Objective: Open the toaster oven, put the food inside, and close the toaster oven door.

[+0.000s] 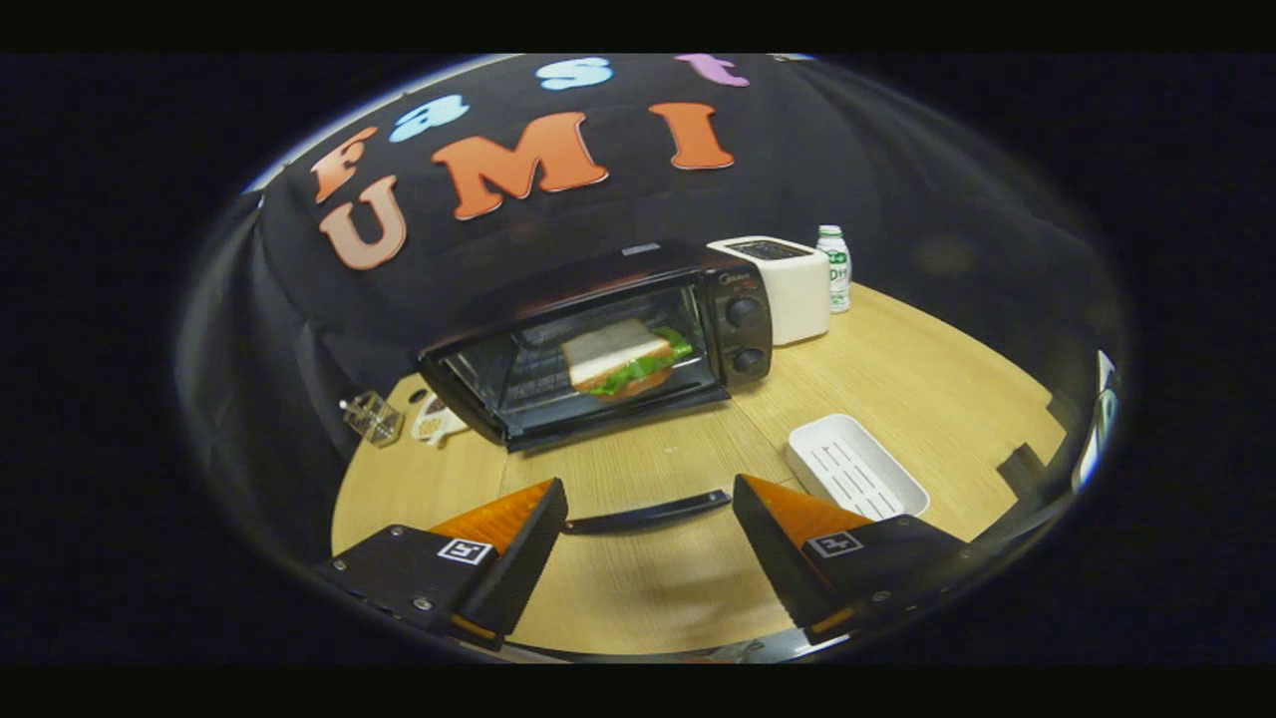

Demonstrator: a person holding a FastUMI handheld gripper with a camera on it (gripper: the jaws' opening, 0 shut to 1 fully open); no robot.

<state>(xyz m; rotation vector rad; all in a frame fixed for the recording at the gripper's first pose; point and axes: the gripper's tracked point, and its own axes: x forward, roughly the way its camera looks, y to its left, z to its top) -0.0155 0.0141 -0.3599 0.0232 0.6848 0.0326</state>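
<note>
- Orange-faced and black-backed, the two fingers of the gripper (648, 519) stand wide apart, with nothing held between them.
- In the gap between the fingertips lies the black bar handle (648, 514) of the oven's glass door (638, 469); the door hangs fully down, flat and see-through, so the wood beneath shows through it. Neither finger touches the handle.
- The pale wooden table top (897, 369) carries everything in sight.
- Just beyond the right finger sits a white rectangular plastic tray (855, 469) with ribbed slots in its floor, empty.
- Ahead of the fingers stands the black toaster oven (608, 334), its mouth open toward the gripper, two round black knobs (746, 334) one above the other on its right panel.
- Inside the oven, on the wire rack (543, 374), rests the sandwich (623, 359): white bread with green lettuce sticking out along its lower edge.
- Left of the oven, near the table's edge, are a small clear plastic box (372, 417) and a little white item (437, 419) too small to make out.
- Right of the oven, touching or just beside it, is a white slot toaster (788, 284), and past that a small white bottle with a green label (835, 267).
</note>
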